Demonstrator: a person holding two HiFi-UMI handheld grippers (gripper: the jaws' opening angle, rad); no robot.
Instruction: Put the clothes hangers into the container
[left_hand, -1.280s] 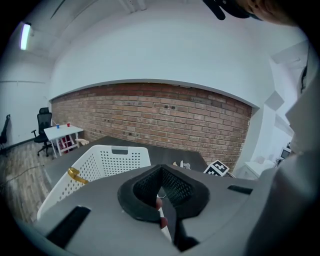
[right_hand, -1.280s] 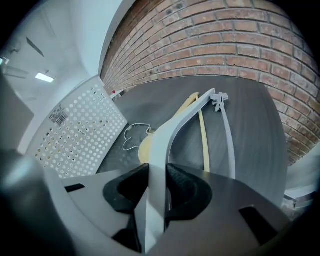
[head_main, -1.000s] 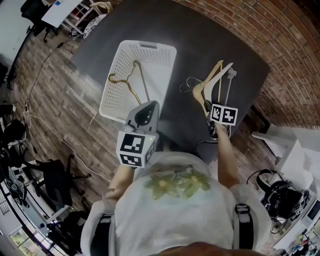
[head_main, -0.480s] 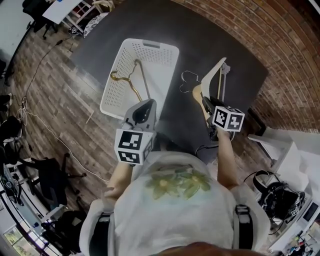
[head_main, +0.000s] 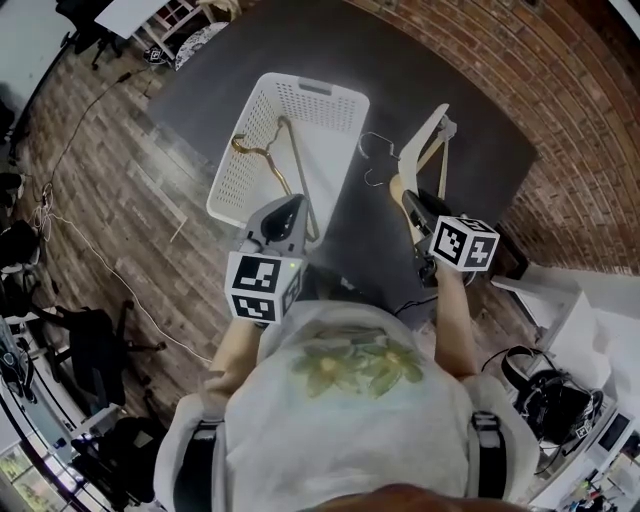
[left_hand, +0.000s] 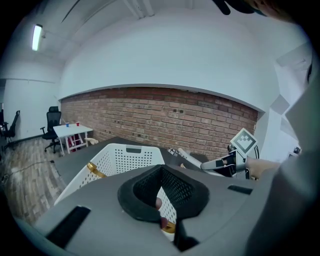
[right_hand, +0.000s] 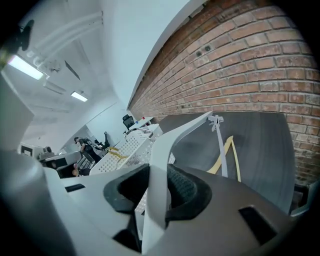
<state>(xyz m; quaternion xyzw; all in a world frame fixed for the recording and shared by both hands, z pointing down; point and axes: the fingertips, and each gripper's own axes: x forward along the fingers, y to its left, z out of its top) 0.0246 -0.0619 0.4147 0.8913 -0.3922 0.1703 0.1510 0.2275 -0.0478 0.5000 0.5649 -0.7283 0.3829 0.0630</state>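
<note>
White hanger (head_main: 424, 137) lifted higher since earlier, clamped in right gripper (head_main: 414, 207); left gripper (head_main: 283, 213) released, beside container (head_main: 312, 88).

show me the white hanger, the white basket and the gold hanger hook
white hanger (right_hand: 159, 185), right gripper view, arm between the jaws
white basket (head_main: 228, 190), head view, perforated side wall
gold hanger hook (head_main: 255, 152), head view, curve of the hook
</note>
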